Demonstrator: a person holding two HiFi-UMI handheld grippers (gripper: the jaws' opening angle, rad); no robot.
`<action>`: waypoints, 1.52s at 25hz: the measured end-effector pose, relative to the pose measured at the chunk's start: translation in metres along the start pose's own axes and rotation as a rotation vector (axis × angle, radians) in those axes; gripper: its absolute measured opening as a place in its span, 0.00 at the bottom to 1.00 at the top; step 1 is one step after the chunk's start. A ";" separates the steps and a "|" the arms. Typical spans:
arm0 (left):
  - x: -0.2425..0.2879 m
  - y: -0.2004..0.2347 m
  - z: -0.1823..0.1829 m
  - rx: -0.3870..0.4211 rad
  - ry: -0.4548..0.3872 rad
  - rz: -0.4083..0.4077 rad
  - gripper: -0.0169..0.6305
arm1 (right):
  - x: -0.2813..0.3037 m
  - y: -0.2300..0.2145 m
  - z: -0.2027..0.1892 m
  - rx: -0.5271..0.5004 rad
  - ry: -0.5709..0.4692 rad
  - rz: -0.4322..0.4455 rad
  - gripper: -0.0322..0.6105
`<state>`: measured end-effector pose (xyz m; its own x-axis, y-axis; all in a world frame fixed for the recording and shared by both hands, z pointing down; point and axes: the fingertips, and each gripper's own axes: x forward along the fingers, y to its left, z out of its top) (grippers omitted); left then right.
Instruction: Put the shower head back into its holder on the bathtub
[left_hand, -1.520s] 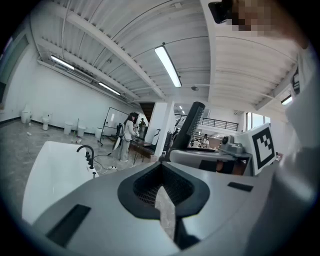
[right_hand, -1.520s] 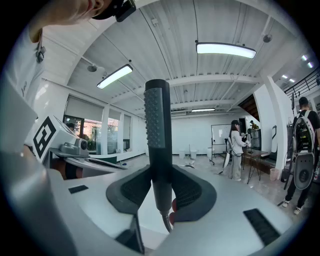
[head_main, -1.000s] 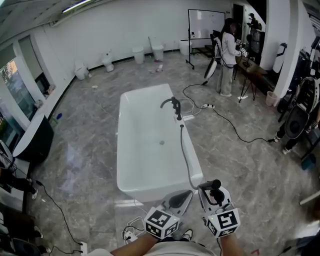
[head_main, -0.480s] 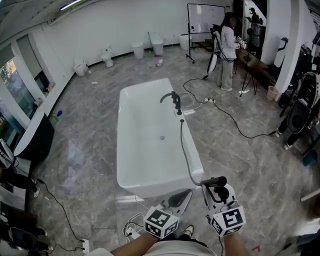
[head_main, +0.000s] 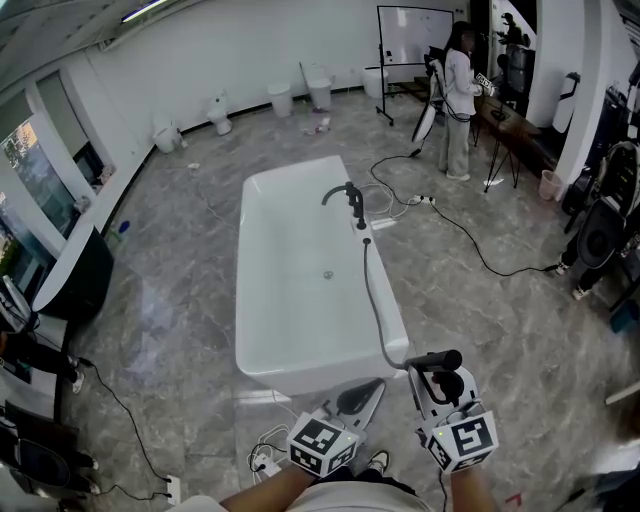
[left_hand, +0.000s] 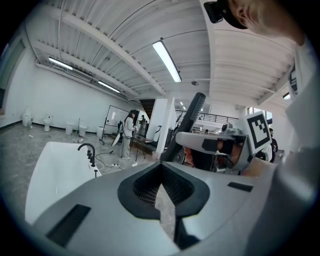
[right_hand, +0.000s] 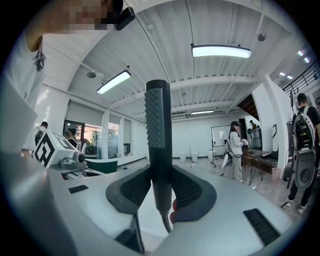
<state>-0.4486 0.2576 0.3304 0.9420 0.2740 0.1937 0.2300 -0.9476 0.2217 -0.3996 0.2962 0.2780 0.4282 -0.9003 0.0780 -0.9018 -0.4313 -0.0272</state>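
Right gripper (right_hand: 161, 192): we find its jaws closed on the slim neck of the shower head (right_hand: 158, 120), one pad pressing each side. In the right gripper view the black head stands upright above the pads, its studded spray face turned to the left. The end of the hose shows just below the grip.

Left gripper (left_hand: 161, 199): we read its jaws as drawn together at the tips with nothing between them; only floor shows through the notch in the pads.

Position against the bathtub (head_main: 290, 352): both grippers sit just off its near end, above the floor. The right one is by the tub's near right corner and the left one is beside it, toward the middle of that end. From the head view the shower head lies crosswise on top of the right jaws, clear of the tub.

The hose (head_main: 372, 300) runs from the shower head up along the tub's right rim to the black faucet (head_main: 345, 196) at the far half of that rim. The holder there is too small for us to tell apart from the fittings.

Beyond the tub's far right corner: cables (head_main: 460, 235) on the floor, then a standing person (head_main: 460, 100) and a whiteboard (head_main: 412, 35).
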 end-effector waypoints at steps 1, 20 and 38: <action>0.002 0.000 0.000 0.001 0.001 0.001 0.03 | -0.001 -0.002 0.002 -0.003 -0.003 0.002 0.25; 0.041 -0.013 -0.014 0.014 0.031 0.036 0.03 | -0.014 -0.052 0.011 0.018 -0.037 -0.003 0.25; 0.118 0.083 -0.010 -0.011 0.057 0.003 0.03 | 0.081 -0.116 0.017 0.006 -0.015 -0.062 0.25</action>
<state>-0.3208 0.2133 0.3814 0.9273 0.2804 0.2481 0.2242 -0.9466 0.2318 -0.2594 0.2722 0.2705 0.4838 -0.8728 0.0651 -0.8734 -0.4862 -0.0287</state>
